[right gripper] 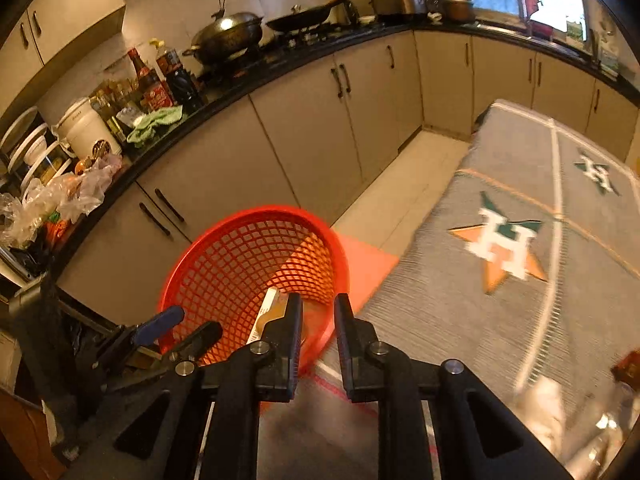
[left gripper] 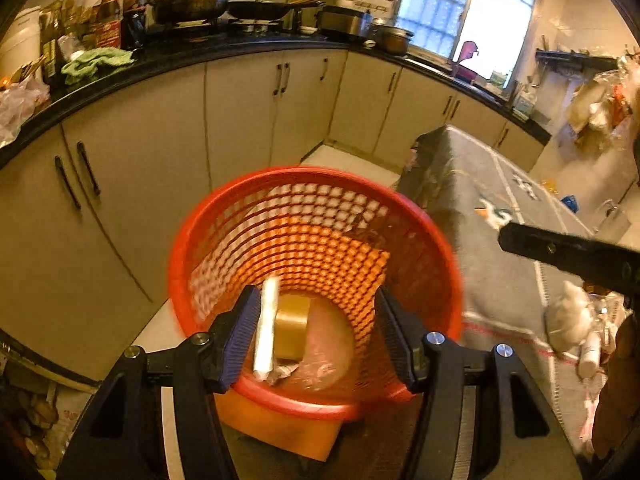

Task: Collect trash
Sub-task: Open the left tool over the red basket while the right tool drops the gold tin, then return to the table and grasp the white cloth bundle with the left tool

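Kitchen cabinets with dark handles curve along a black countertop (left gripper: 224, 50) behind both grippers, and the floor below is pale tile.

Left gripper (left gripper: 316, 328) hangs over the mouth of a red mesh wastebasket (left gripper: 316, 240), its jaws standing moderately apart with the pads pressing on nothing. Just beside its left blue-ribbed pad, a small box (left gripper: 280, 326) with a white edge and yellowish face sits inside the basket; whether the pad touches the white edge cannot be told from the blur. Under the box, at the basket's bottom, lies some crumpled clear wrapping (left gripper: 320, 364). The basket stands on an orange mat or board (left gripper: 280, 428), just beside a table draped in a grey cloth (left gripper: 500, 280).

Right gripper (right gripper: 318, 332) points down at the near rim of the same basket (right gripper: 240, 264), its jaws only slightly parted and empty. Past its left finger the box (right gripper: 269, 312) shows within the mesh. The left gripper's fingers (right gripper: 160, 326) appear at the basket's left rim in this view. The cloth (right gripper: 460, 300) carries an orange star with a white letter H.

On the cloth in the left view, near the right edge, rest a bundled white plastic bag (left gripper: 568, 320) and a small white bottle (left gripper: 590, 356). The countertop holds a lidded wok (left gripper: 192, 0), sauce bottles (left gripper: 110, 12) and a green rag (left gripper: 96, 64).
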The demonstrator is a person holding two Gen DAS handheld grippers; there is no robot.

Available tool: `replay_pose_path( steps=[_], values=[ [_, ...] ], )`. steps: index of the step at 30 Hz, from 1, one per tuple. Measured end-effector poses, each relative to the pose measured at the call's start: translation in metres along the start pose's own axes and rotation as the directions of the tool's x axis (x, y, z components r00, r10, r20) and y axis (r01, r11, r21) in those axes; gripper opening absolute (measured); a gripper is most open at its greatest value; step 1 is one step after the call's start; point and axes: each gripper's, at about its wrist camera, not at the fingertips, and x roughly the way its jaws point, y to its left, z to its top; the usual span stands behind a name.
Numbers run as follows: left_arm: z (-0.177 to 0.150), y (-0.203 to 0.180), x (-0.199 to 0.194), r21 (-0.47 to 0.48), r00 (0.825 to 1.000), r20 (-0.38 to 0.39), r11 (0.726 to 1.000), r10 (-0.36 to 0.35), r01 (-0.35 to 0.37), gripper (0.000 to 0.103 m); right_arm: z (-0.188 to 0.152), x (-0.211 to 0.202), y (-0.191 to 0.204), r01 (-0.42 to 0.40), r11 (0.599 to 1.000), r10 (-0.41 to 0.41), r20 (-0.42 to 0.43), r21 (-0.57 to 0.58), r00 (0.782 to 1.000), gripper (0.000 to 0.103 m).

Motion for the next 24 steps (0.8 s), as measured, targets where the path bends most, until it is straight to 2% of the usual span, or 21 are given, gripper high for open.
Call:
replay_pose_path(
  steps=[3, 8, 18, 24],
  values=[
    [0.003, -0.017, -0.006, 0.038, 0.999, 0.015, 0.999, -0.031, 0.031, 0.061, -0.011, -0.024, -0.012, 0.015, 1.0, -0.016, 0.035, 0.026, 0.999, 0.026],
    [-0.001, -0.05, -0.017, 0.113, 0.997, 0.034, 0.991, -0.071, 0.067, 0.065, -0.03, -0.054, -0.035, 0.055, 0.997, -0.059, 0.065, 0.062, 0.996, 0.026],
    [-0.02, -0.105, -0.017, 0.175, 0.993, -0.016, 0.977, -0.12, 0.121, 0.065, -0.079, -0.116, -0.094, 0.074, 0.985, -0.09, 0.098, 0.154, 0.991, 0.026],
    [-0.028, -0.148, -0.014, 0.216, 0.983, -0.061, 0.96, -0.171, 0.18, 0.067, -0.099, -0.161, -0.134, 0.111, 0.964, -0.151, 0.157, 0.24, 0.976, 0.027]
  ],
)
